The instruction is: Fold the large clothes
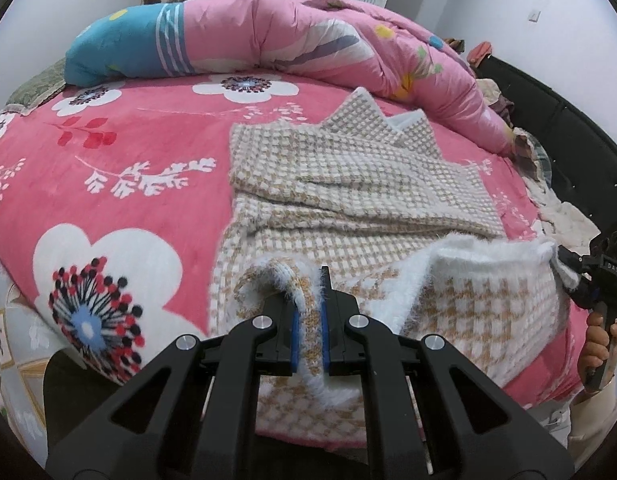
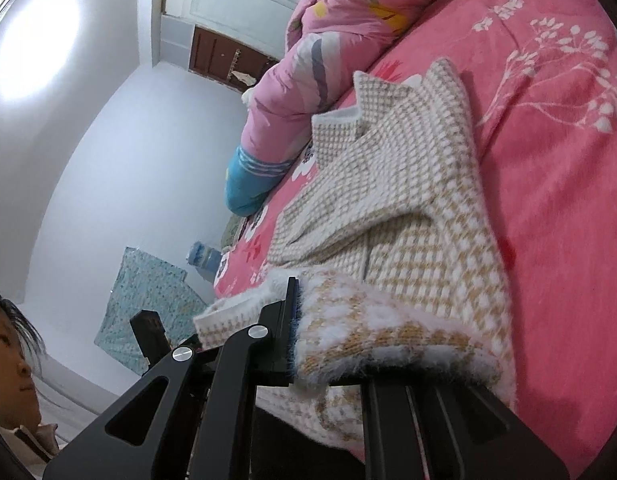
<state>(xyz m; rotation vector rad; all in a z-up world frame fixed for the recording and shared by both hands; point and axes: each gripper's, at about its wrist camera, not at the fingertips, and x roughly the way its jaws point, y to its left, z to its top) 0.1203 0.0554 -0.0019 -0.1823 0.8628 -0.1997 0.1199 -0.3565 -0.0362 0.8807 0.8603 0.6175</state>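
Observation:
A fuzzy beige-and-white checked sweater (image 1: 348,184) lies on the pink floral bed, sleeves folded across its body. Its near hem is lifted and doubled back towards the collar. My left gripper (image 1: 310,320) is shut on the hem's left part, knit pinched between its blue pads. My right gripper (image 1: 564,268) shows at the far right of the left wrist view, shut on the hem's other corner, a hand beneath it. In the right wrist view the sweater (image 2: 388,184) stretches away, and the right gripper (image 2: 304,320) clamps thick folded knit that hides its right finger.
A rolled pink and blue duvet (image 1: 276,40) lies along the bed's far side. A dark headboard (image 1: 568,120) with loose clothes runs on the right. The pink blanket (image 1: 120,168) spreads left of the sweater. A person's head (image 2: 8,356) is low left in the right wrist view.

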